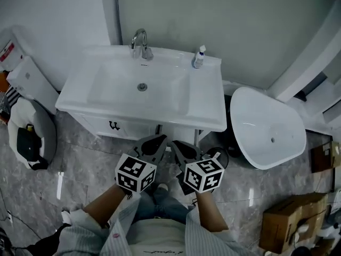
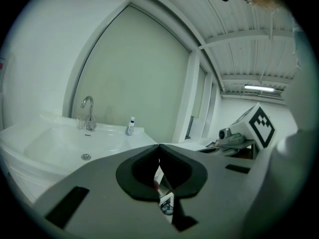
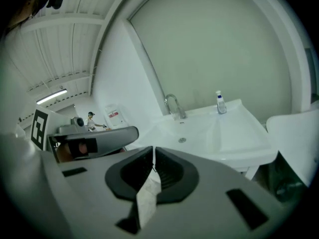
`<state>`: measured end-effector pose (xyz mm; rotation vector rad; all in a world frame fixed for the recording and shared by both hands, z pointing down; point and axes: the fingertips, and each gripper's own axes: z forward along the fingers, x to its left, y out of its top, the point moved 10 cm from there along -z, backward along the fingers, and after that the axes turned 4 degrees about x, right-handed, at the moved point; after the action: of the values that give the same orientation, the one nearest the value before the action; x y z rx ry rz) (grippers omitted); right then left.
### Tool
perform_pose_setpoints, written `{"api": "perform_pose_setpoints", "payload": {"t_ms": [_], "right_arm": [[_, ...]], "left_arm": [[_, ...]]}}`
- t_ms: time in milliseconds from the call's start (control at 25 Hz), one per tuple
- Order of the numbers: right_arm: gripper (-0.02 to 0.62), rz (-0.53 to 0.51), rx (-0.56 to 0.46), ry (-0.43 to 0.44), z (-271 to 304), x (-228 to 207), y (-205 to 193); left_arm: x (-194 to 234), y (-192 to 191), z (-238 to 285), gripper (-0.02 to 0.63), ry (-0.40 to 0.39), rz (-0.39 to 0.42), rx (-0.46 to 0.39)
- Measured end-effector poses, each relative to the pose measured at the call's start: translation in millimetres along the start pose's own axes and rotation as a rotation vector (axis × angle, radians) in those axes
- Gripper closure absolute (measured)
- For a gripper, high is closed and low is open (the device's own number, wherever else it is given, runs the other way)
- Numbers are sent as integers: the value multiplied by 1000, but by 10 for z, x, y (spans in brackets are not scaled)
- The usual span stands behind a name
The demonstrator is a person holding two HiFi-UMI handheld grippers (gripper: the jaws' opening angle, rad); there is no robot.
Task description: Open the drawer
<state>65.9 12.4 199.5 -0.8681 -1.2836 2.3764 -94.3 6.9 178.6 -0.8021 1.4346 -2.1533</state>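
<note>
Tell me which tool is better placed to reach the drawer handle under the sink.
Probably left. The left tool sits nearer the handle, which is on the left part of the cabinet. The right tool is farther over, beyond the left one.

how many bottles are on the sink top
1: a small bottle with a blue neck stands at the back right corner of the sink top, to the right of the tap. Nothing there looks able to hide another.
</note>
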Motion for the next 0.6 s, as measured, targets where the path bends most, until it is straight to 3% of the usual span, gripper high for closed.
{"api": "perform_pose_setpoints", "payload": {"t_ms": [400, 600], "right_arm": [[584, -67, -109, 62, -456, 260, 442], [586, -77, -109, 68, -448, 373, 493]], "left_arm": [[-282, 305, -358, 589, -44, 54, -60], [-211, 307, -473, 589, -80, 37, -39]]}}
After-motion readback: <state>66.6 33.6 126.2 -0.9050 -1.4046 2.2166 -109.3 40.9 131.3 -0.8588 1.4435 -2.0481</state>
